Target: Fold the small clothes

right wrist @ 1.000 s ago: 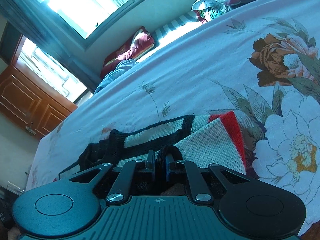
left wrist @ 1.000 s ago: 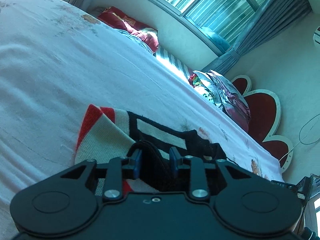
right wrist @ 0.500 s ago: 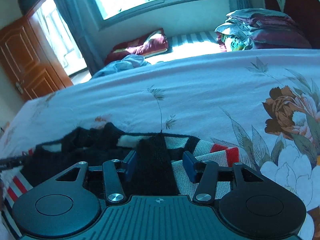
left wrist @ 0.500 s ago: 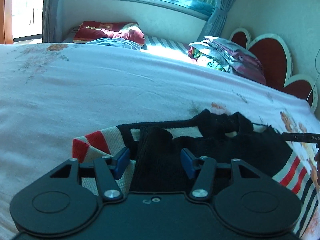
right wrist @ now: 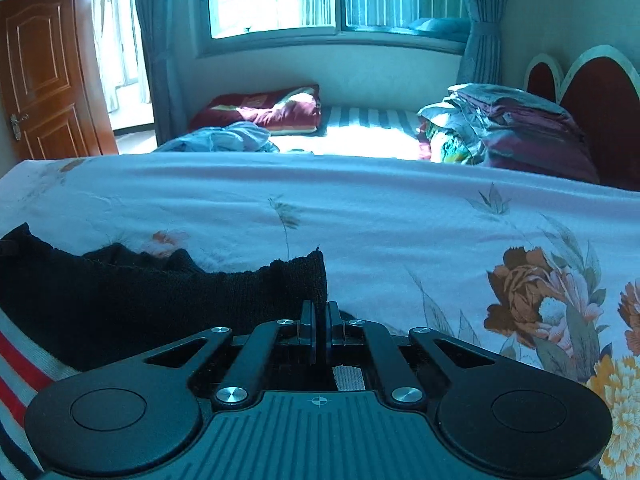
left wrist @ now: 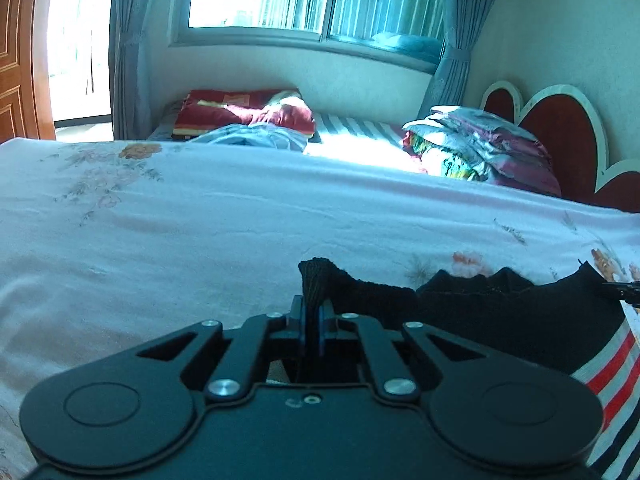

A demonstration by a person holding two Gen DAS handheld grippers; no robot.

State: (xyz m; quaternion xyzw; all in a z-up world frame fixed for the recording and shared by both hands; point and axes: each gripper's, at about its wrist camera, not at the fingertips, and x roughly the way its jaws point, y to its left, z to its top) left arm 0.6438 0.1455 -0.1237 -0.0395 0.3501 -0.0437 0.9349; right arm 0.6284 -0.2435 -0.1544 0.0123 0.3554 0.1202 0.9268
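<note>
Both grippers are clamped on the same small sweater (left wrist: pixel 500 320), one at each end of its black top edge. The left gripper (left wrist: pixel 311 320) pinches the left corner, so the knit runs off to its right. The right gripper (right wrist: pixel 319 322) pinches the right corner, knit trailing off to its left. The sweater's long axis spans side to side between the two, with the striped part hanging toward the camera. It sits low over the flowered bedsheet (right wrist: pixel 400 220); whether it touches is unclear. Likely next: carry the held edge forward evenly, both hands equally placed.
</note>
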